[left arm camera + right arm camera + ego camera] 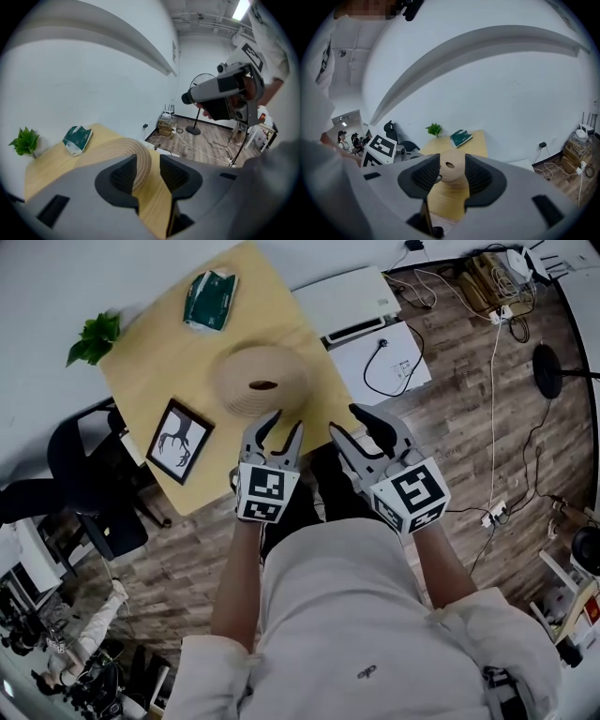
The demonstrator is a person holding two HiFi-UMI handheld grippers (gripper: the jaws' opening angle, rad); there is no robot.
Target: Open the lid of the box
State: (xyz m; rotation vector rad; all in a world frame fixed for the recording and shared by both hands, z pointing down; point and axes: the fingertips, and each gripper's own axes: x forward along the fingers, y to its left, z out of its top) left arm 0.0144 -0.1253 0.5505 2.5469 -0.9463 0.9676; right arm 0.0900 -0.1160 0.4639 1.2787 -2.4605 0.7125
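The box (260,381) is a round tan woven dome with a small dark hole in its top; it stands on the light wooden table (159,362). My left gripper (281,425) hangs just short of the box's near side, jaws apart, with nothing between them. In the left gripper view the box (119,150) lies past the left gripper (148,164). My right gripper (349,423) is open too, to the right of the box near the table's corner. The right gripper view shows the box (451,169) farther off, framed by the right gripper (452,164).
On the table lie a green packet (209,298), a small plant (92,338) and a framed picture (178,440). A white appliance (347,301) stands past the table's right side. A black chair (84,493) is at the left. Cables and a fan base (547,371) are on the wood floor.
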